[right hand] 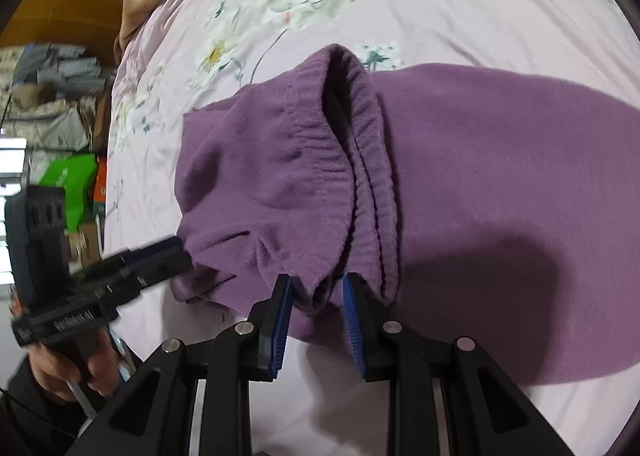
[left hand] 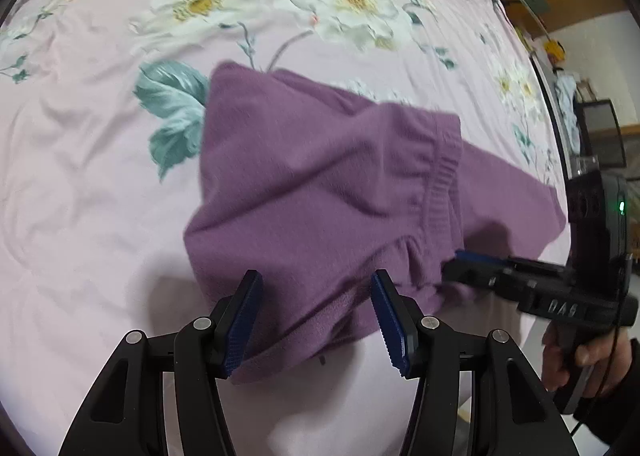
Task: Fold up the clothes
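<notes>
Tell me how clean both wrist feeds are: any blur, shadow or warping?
Left wrist view: purple garment and floral sheet slightly soft, strong fisheye bending at the edges. Right wrist view: the left gripper is motion-smeared, and a dark shadow falls across the garment.

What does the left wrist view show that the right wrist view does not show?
Only the left wrist view shows the left claw from behind, wide open around a purple fold, and a large teal leaf print. Only the right wrist view shows the right claw from behind, a green bag and the open waistband. Both show the purple garment on the floral sheet, with each claw at its near edge.
</notes>
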Available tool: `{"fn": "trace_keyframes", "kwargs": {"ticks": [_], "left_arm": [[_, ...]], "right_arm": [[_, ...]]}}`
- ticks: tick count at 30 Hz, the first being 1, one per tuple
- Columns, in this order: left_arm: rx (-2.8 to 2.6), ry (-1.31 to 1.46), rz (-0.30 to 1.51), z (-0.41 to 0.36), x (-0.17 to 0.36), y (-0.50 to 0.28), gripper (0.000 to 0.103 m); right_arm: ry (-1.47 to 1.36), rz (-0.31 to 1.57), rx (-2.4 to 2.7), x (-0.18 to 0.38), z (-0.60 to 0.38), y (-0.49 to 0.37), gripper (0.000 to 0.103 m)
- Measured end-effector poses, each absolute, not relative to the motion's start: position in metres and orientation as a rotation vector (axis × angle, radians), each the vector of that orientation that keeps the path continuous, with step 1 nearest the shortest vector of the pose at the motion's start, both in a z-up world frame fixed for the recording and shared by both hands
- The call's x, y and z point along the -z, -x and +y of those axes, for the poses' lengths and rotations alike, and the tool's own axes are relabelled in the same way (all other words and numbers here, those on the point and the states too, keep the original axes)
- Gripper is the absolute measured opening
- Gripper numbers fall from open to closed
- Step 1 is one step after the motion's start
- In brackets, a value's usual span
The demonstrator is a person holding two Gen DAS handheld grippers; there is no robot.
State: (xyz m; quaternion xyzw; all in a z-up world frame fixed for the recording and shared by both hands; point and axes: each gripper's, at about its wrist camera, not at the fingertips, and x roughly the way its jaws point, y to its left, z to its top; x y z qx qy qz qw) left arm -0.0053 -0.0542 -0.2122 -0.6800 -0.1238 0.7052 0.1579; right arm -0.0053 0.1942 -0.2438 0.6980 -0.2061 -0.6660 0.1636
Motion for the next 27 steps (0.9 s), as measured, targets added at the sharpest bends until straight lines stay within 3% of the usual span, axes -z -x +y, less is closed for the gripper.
{"fn": "trace_keyframes", "kwargs": {"ticks": [12,14,15,20,27], "left_arm": [[-2.004,1.944,-0.334,-0.047,0.222,0.003,0.058],[-2.01,1.942,-0.34,-0.048,0.22,0.004,0.058],[-2.013,1.941,-0.342,-0.049,0.219,0.004,0.058],[-2.044,1.908,-0.359,-0.054,0.206,0.004,0.058],[-1.969,1.986,-0.324,-0.047,0.234,-0.002,0.058]], "right_arm": [[-2.04,-0.69,1.896,0.255,0.177,0.01,0.028],[-2.021,-0.649,1.919,0.251,0.176,0.009,0.012],[-2.009,-0.613,1.941,0.247,0.175,0.009,0.009],[-1.92,-0.656,2.032,0.224,0.196,0.001,0.008],[-2.038,-0.704,1.972,0.253,0.212,-0.021,0.01]]}}
